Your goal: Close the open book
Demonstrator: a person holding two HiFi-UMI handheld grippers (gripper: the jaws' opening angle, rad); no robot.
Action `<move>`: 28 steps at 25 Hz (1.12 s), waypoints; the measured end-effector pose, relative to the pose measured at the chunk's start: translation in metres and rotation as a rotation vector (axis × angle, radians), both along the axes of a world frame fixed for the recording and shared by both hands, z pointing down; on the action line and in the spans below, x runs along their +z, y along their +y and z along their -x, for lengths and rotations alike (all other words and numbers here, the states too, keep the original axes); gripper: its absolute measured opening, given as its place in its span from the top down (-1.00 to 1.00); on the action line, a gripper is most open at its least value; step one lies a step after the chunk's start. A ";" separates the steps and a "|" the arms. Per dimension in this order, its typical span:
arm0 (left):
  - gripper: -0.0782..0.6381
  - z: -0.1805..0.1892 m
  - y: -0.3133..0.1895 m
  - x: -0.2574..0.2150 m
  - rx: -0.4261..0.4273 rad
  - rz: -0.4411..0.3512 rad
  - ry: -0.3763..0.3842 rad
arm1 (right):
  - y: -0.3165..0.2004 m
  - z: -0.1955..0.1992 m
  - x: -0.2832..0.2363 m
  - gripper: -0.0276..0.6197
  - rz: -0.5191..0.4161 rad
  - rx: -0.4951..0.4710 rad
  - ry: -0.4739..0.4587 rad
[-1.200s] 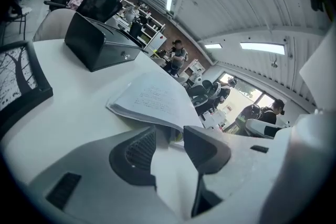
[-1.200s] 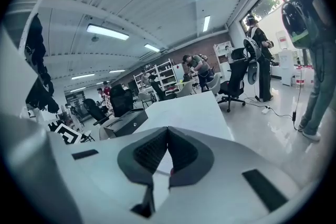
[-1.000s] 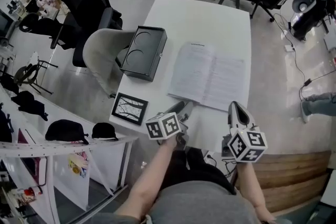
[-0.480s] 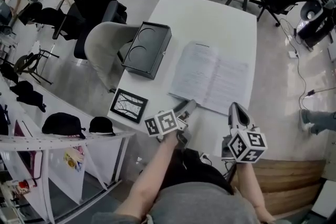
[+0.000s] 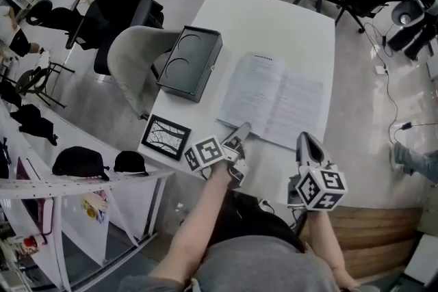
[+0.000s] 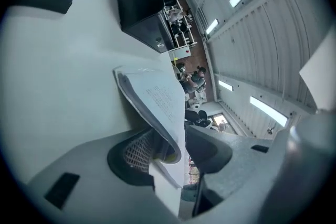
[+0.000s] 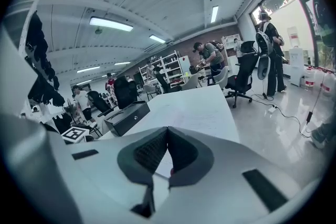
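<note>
**Book open on the table, left jaws round its lifted corner**

Furthest left, a grey chair stands close against the left edge of the white table. A framed picture lies flat at the table's near-left corner, close to both edges. Beyond it a black box with two round recesses sits right at the left edge.

The left gripper reaches in over the near edge to the near-left corner of the open book. In the left gripper view its jaws stand apart. A curl of lifted pages runs between them and rests against one ribbed pad, with a gap to the other jaw.

The book lies spread on the middle of the table, nearer the right edge. Bare tabletop stretches from it to the far edge, and a narrower strip separates it from the box.

The right gripper hovers at the near edge, just off the book's near-right corner. Its jaws are pressed together at the tips with nothing between them.

Right of the table the floor is open apart from some cables.
</note>
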State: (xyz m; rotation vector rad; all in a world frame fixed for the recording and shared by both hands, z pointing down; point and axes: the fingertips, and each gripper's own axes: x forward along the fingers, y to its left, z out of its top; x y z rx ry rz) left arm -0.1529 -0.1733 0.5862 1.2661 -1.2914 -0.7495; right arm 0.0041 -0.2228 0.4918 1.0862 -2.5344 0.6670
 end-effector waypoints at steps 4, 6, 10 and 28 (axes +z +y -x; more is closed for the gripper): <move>0.30 0.006 -0.001 0.005 -0.032 0.000 0.067 | -0.001 -0.001 0.002 0.90 0.001 0.008 0.002; 0.30 0.009 -0.002 0.008 -0.047 0.008 0.090 | 0.000 -0.002 0.002 0.90 0.001 0.013 0.002; 0.31 0.014 -0.001 0.011 -0.078 0.021 0.126 | 0.001 -0.003 0.001 0.90 -0.001 0.022 0.003; 0.64 0.015 -0.001 -0.006 -0.035 0.001 0.006 | 0.014 -0.026 0.000 0.90 -0.005 0.104 0.012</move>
